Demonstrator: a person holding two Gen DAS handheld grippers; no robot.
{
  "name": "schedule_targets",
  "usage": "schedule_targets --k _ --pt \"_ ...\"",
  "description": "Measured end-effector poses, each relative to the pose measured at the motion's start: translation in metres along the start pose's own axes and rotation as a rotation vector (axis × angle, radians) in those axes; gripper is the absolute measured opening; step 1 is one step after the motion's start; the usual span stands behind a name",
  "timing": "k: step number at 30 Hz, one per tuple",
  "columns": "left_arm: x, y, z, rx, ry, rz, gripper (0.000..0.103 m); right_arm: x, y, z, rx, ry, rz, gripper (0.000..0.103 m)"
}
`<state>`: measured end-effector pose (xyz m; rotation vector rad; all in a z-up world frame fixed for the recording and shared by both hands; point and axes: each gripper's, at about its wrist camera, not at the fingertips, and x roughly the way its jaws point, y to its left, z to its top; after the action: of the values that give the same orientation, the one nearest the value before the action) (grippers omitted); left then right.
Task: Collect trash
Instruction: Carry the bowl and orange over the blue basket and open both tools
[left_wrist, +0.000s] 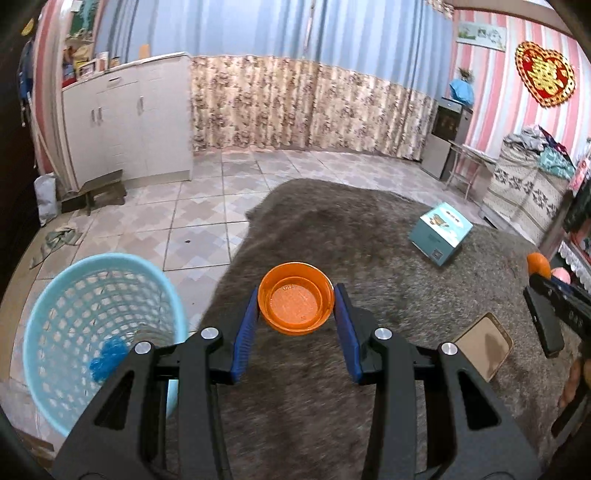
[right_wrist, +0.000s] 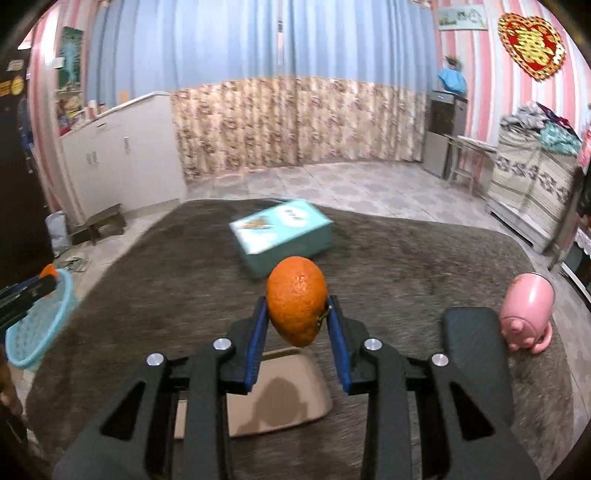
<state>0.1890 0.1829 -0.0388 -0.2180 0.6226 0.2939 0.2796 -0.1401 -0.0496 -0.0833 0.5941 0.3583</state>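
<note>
1. Two pieces are in hand: the left tool (left_wrist: 295, 308) is clamped on an orange bowl (left_wrist: 294, 297), the right tool (right_wrist: 297, 314) on an orange (right_wrist: 297, 300), both above the grey rug (left_wrist: 332, 229).
2. Carrying step, I judge.
3. Next: swing each over the blue basket (left_wrist: 48, 314) on the left and let go; the teal box (right_wrist: 282, 230) waits.

Your left gripper (left_wrist: 295, 308) is pinching a glossy, translucent orange plastic bowl (left_wrist: 294, 308) between ribbed blue pads (left_wrist: 246, 332) — matt black frame, bright metal bolts. Beside it, a pale blue plastic basket (left_wrist: 99, 325) is showing its smooth, perforated wall. Your right gripper (right_wrist: 297, 314) is gripping a mandarin (right_wrist: 297, 300) with dimpled, faintly shiny peel. Underneath, a shaggy grey carpet (right_wrist: 406, 280) is lying rough and matt — a printed cardboard box (right_wrist: 282, 234) and a glossy pink pig figure (right_wrist: 526, 314) are resting on it.
</note>
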Motion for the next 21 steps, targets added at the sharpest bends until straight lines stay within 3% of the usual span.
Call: schedule_targets --k 21 --pt "-0.04 0.107 -0.027 -0.052 -0.023 0.122 0.039 -0.022 0.168 -0.014 -0.158 -0.014 0.187 0.033"
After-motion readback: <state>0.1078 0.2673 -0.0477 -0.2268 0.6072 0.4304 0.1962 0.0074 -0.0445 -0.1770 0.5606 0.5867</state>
